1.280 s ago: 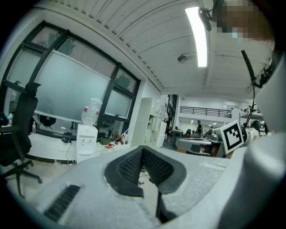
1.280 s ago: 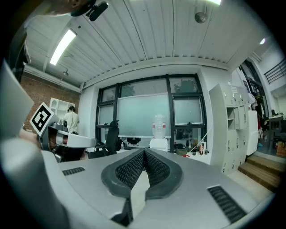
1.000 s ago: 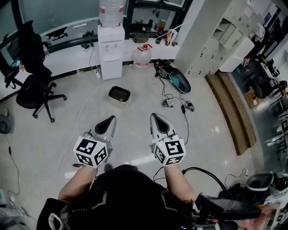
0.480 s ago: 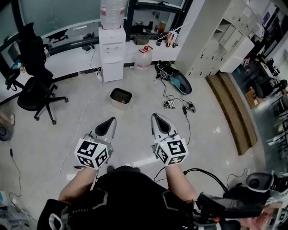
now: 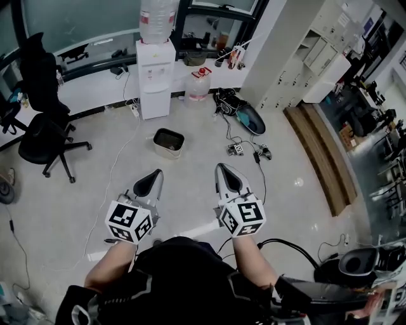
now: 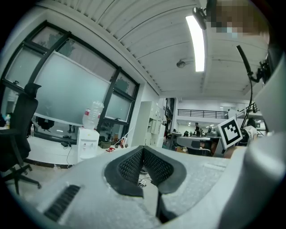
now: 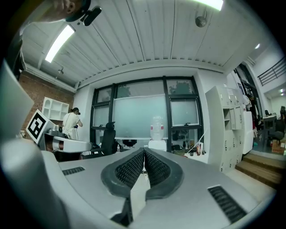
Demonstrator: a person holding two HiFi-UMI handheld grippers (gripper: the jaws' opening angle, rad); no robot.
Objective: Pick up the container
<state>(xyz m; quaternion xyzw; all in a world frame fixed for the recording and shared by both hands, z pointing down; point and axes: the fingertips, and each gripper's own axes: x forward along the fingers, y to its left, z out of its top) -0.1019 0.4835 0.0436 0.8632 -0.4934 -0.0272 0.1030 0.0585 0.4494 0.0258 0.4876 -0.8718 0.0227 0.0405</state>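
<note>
- Grey matte plastic shells cover both of my tools. The left gripper and the right gripper sit side by side low in the head view, pointing level over the floor. Each carries a cube with black-and-white square markers.
- In the left gripper view, the 2 black dimpled rubber pads of the left gripper press together at the tip, with nothing between them.
- In the right gripper view, the right gripper looks the same: its 2 textured pads meet along a thin seam and hold nothing.
- The pale rectangular container with rounded corners and a dark inside stands upright on the glossy pale floor. It is ahead of both grippers and well apart from them, closer to the left gripper's line.
- Beyond it, a white boxy water dispenser stands against a low white ledge, with a clear plastic bottle upended on top.
- A clear round water jug with a red cap stands on the floor just beside the dispenser.
- A black wheeled office chair stands at the left.
- Thin black cables trail over the floor to the right of the container.
- A long brown wooden step runs along the right.
</note>
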